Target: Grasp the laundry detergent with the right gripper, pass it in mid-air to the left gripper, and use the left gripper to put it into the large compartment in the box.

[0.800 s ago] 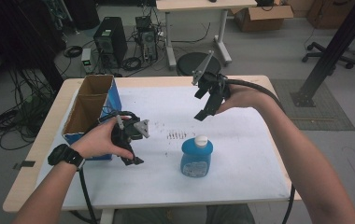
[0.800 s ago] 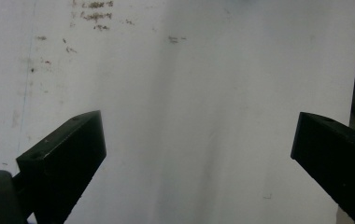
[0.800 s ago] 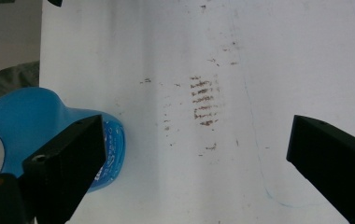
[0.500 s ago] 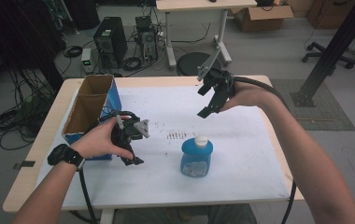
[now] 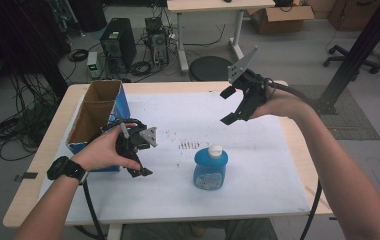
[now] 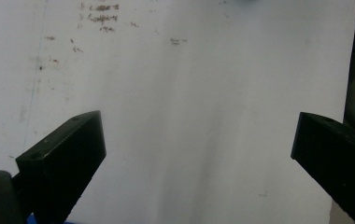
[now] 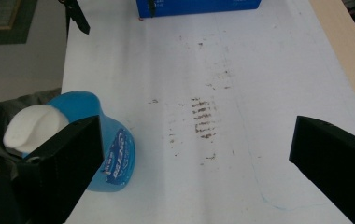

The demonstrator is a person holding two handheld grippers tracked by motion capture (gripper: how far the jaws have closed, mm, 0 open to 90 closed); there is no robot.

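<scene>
Blue bottle, white cap, stands upright on the white sheet covering the table. Nothing touches it. It sits between the two grippers, nearer the person than the right one, off to the right of the left one.

Right gripper: up in the air over the far right part of the sheet, jaws spread wide, nothing between them. Bottle is below and ahead of it, well apart. In the right gripper view the bottle shows partly behind the left-hand jaw, cap toward the camera, label facing up-right; the gap between the jaws looks onto bare sheet with a patch of brown smudges.

Left gripper: low over the sheet, pointing down, jaws wide apart, holding nothing. Left gripper view: bare white sheet between the jaws, faint marks toward the top. Bottle near it, not touching.

Open cardboard box with blue outer sides just behind the left gripper, at the left table edge, two compartments; contents can't be made out. Same box shows as a blue strip at the top of the right gripper view, far beyond the jaws.

Brown smudges lie between the left gripper and the bottle, just past the cap.
</scene>
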